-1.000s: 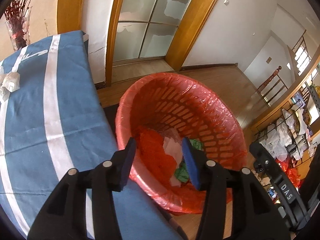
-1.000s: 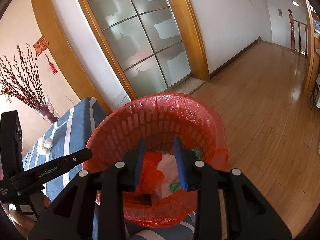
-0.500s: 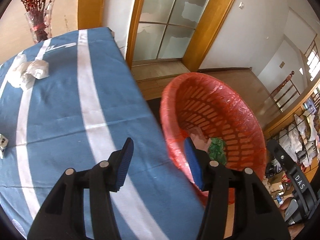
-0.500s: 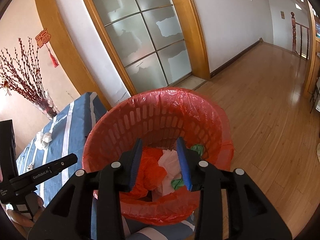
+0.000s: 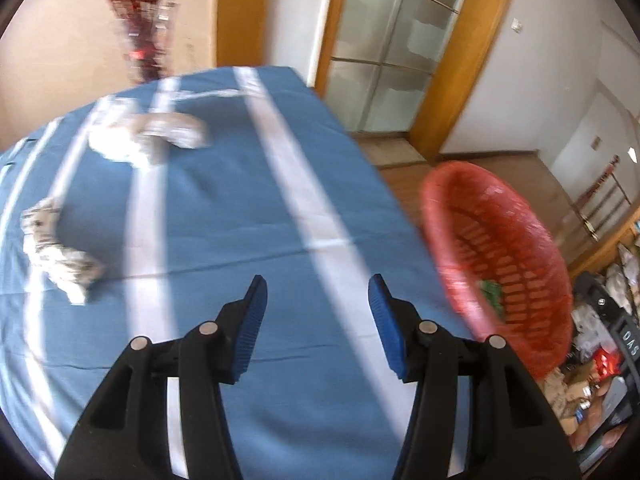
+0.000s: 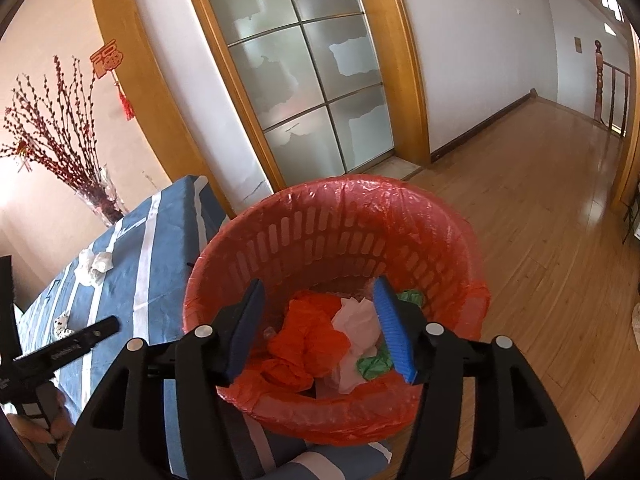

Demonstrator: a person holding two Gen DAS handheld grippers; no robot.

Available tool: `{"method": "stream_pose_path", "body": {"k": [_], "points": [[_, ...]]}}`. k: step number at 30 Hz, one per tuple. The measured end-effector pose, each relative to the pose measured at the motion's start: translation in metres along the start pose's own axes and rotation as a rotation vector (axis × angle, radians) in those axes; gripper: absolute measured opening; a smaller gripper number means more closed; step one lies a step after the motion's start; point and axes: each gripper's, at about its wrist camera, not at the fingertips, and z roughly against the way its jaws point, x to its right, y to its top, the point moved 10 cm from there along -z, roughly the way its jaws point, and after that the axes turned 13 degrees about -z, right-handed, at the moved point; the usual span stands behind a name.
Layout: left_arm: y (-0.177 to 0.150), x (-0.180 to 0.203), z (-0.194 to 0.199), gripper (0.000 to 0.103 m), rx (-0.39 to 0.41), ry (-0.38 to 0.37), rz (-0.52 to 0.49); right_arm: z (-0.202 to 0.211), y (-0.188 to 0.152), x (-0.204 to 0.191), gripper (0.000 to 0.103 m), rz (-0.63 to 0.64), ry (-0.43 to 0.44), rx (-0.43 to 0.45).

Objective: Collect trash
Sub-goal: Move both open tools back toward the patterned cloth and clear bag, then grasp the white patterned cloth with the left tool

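Observation:
The red basket [image 6: 360,188] with a red liner stands beside the table's edge and holds orange plastic [image 6: 308,340], white paper [image 6: 356,320] and a green scrap [image 6: 372,364]. Just above it hovers my right gripper [image 6: 318,320]; its jaws are opening and the pads press on nothing. My left gripper [image 5: 316,308] is open and empty over the blue striped tablecloth [image 5: 240,208], with the basket [image 5: 500,240] off to its right. Two crumpled white papers lie on the cloth, a far one [image 5: 148,140] and a nearer one at the left [image 5: 56,248]. The left wrist view is motion-blurred.
A vase of red branches [image 6: 100,208] stands at the table's far end. Behind the basket are a frosted glass door [image 6: 312,92] and a wooden floor [image 6: 540,200]. Cluttered shelves [image 5: 600,360] fill the left wrist view's right edge. A hand [image 6: 36,432] holds the left gripper.
The left gripper swung left, from above the basket to over the tablecloth, bringing the crumpled papers into view. The right gripper's jaws widened above the basket.

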Motion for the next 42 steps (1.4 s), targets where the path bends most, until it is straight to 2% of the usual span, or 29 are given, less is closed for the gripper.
{"method": "stream_pose_path", "body": {"k": [7,13,19,23,32,33,42], "points": [[-0.020,-0.107,0.035,0.053,0.012,0.215,0.100,-0.003,-0.006,-0.011,0.058,0.015,0.012,-0.016],[-0.039,-0.180,0.046,0.053,-0.009,0.323,0.233,-0.006,-0.013,-0.030,0.058,0.048,0.030,-0.029],[-0.050,-0.209,0.032,0.052,-0.045,0.298,0.345,-0.010,-0.022,-0.058,0.058,0.100,0.053,-0.046],[-0.050,-0.211,0.021,0.052,-0.057,0.280,0.362,-0.014,-0.030,-0.074,0.058,0.137,0.060,-0.058],[-0.045,-0.216,0.015,0.023,-0.046,0.280,0.330,-0.022,-0.048,-0.111,0.058,0.211,0.095,-0.092],[-0.045,-0.218,0.014,0.017,-0.046,0.278,0.329,-0.023,-0.050,-0.115,0.058,0.220,0.100,-0.097],[-0.047,-0.243,0.024,0.011,-0.025,0.281,0.318,-0.037,-0.077,-0.178,0.058,0.298,0.188,-0.155]]}}
